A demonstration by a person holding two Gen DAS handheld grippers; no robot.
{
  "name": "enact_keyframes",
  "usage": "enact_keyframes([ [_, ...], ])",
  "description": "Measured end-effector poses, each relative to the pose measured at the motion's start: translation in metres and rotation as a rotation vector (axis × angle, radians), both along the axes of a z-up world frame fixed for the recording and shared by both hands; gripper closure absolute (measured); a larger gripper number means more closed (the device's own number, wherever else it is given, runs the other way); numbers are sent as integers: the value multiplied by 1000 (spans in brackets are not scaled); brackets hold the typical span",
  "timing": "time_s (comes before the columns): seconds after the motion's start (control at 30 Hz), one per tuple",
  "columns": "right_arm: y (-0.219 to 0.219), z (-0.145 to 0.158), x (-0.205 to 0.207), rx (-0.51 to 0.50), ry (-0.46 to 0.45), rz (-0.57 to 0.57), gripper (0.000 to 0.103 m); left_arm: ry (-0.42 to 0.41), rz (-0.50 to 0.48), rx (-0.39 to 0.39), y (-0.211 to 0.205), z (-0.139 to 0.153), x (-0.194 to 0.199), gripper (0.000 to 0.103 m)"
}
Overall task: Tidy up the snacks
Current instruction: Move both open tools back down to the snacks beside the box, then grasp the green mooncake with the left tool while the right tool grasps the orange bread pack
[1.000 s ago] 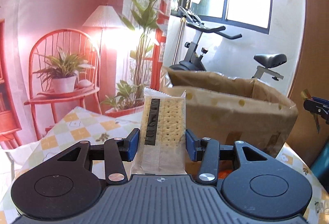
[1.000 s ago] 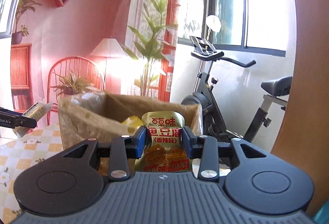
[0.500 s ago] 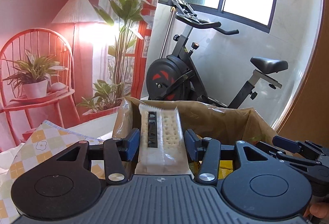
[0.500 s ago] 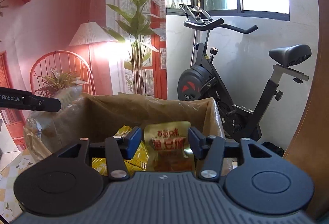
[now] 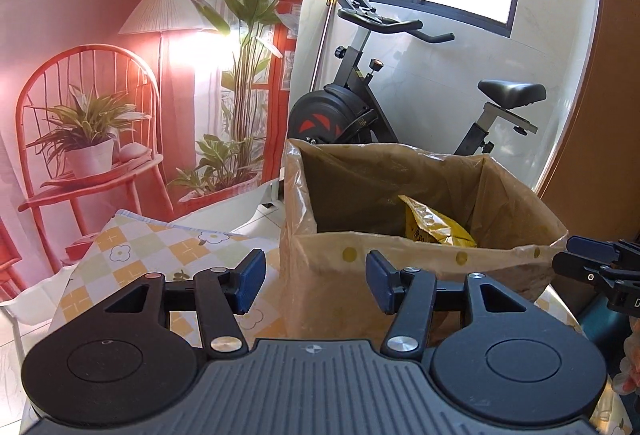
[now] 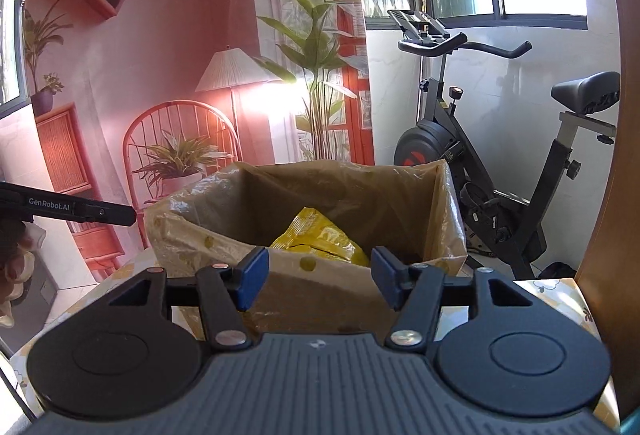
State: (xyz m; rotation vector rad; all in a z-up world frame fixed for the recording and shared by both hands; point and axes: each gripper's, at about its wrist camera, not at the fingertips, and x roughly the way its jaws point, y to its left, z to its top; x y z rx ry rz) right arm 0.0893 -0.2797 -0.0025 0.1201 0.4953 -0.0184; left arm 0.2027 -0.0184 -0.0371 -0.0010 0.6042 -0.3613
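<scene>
The yellow snack packet (image 5: 434, 225) is lying inside the open brown box (image 5: 400, 275), which is lined with a translucent film dotted yellow and is standing on the surface (image 5: 132, 255) covered by a checked cloth, toward its far edge. The packet is leaning with its long axis slanting from the box's near side up toward the far wall, one crumpled corner pointing up. In the left wrist view, the left tongs (image 5: 316, 282) are hovering just before the box's near left corner, the jaws opening with nothing between the blue pads. In the right wrist view, the right tongs (image 6: 318, 283) are facing the box's near wall, the jaws also opening and holding nothing; the packet (image 6: 318, 239) is showing just above them. An exercise bike (image 6: 500, 163) is standing behind the box.
</scene>
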Motion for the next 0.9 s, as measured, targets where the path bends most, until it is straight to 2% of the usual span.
enact_keyframes([
  [0.23, 26, -31, -38, -5, 19, 43, 43, 64, 31, 19, 27, -33, -26, 46],
  [0.53, 55, -95, -58, 28, 305, 128, 43, 142, 33, 34, 40, -71, -53, 46],
  [0.57, 64, -102, -60, 28, 342, 157, 39, 148, 32, 34, 40, -74, -55, 46],
  [0.6, 70, -107, -61, 33, 369, 181, 29, 155, 31, 31, 40, -78, -59, 46],
  [0.67, 81, -116, -64, 43, 410, 213, 17, 169, 28, 26, 39, -82, -60, 46],
  [0.8, 91, -128, -57, 86, 499, 253, 11, 188, 28, 15, 41, -89, -65, 46],
  [0.9, 97, -135, -53, 77, 546, 269, 8, 194, 28, 14, 41, -92, -67, 46],
])
